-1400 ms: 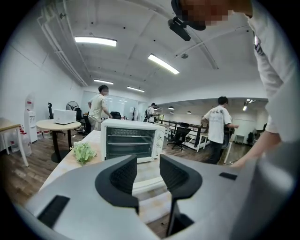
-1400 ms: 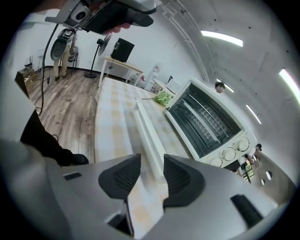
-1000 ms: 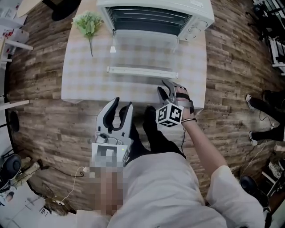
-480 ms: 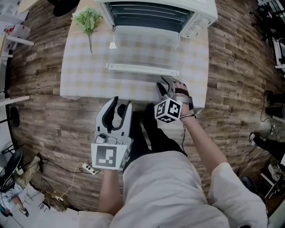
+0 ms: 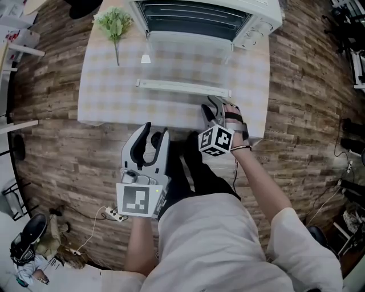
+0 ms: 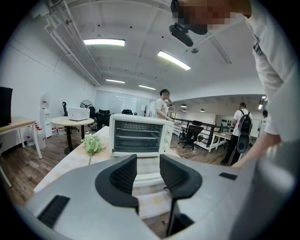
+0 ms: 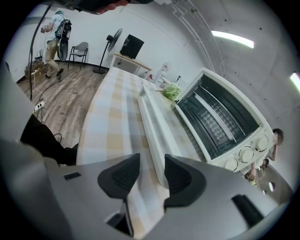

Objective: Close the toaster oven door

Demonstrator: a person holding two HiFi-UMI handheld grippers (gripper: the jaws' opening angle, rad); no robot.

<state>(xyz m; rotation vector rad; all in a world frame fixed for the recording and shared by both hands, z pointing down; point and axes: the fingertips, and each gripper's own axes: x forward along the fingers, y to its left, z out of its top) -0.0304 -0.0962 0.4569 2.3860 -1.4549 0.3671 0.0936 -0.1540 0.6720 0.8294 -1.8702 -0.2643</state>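
Work was all left to do: the oven (image 5: 199,17) at twelve o'clock on the table (image 5: 102,97) had its door (image 5: 188,60) lying flat open. Your right gripper (image 5: 212,109), jaws a little apart and empty, was just beside the handle (image 5: 182,87) at five o'clock. Your left gripper (image 5: 156,130), also a little apart and empty, hung at seven o'clock off the table. No words could be read.

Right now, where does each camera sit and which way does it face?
Head view: on the head, steeply down on table, toaster oven, left gripper, right gripper, torso.
Left gripper view: on left gripper, facing the oven's front; jaws apart, empty.
Right gripper view: on right gripper, looking along the door handle; jaws apart.
All share the open door.
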